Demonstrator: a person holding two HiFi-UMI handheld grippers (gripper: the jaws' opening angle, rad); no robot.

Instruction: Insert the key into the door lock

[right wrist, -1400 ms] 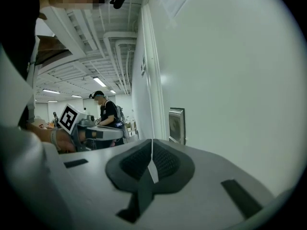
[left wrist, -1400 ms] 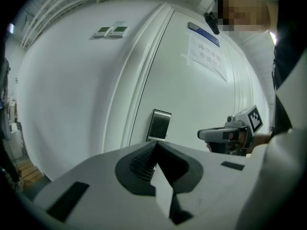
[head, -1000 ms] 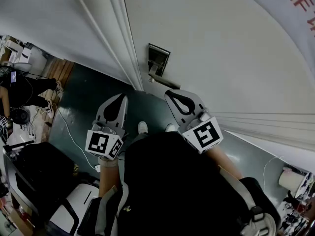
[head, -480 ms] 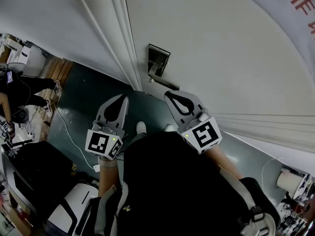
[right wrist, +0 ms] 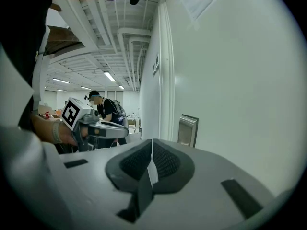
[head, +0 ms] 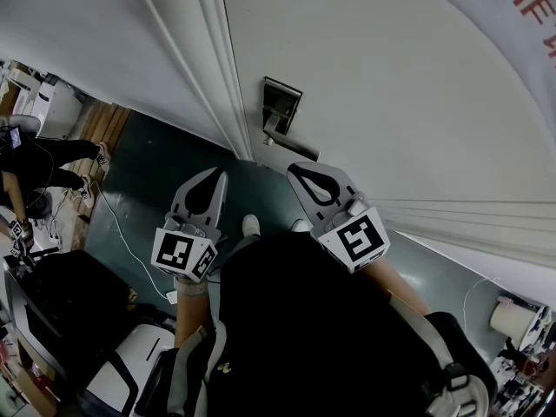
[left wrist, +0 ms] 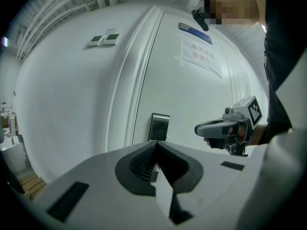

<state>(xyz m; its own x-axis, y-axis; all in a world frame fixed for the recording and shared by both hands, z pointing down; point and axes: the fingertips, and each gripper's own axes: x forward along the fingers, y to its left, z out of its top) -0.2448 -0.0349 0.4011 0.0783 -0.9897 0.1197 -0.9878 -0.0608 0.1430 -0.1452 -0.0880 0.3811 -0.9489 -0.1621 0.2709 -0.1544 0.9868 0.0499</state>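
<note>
My left gripper (head: 215, 174) has its jaws pressed together tip to tip, and it sits low, to the left of the door frame. Up and to its right, the lock plate (head: 280, 105) is on the white door (head: 391, 76), with the handle (head: 287, 142) just under it. My right gripper (head: 297, 168) also has its jaws pressed together. It is near the handle's end, just below the plate and apart from it.

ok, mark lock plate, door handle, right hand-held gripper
lock plate (head: 281, 104), head view, plate centre
door handle (head: 291, 146), head view, mid lever
right hand-held gripper (head: 294, 169), head view, shut jaw tips
</note>
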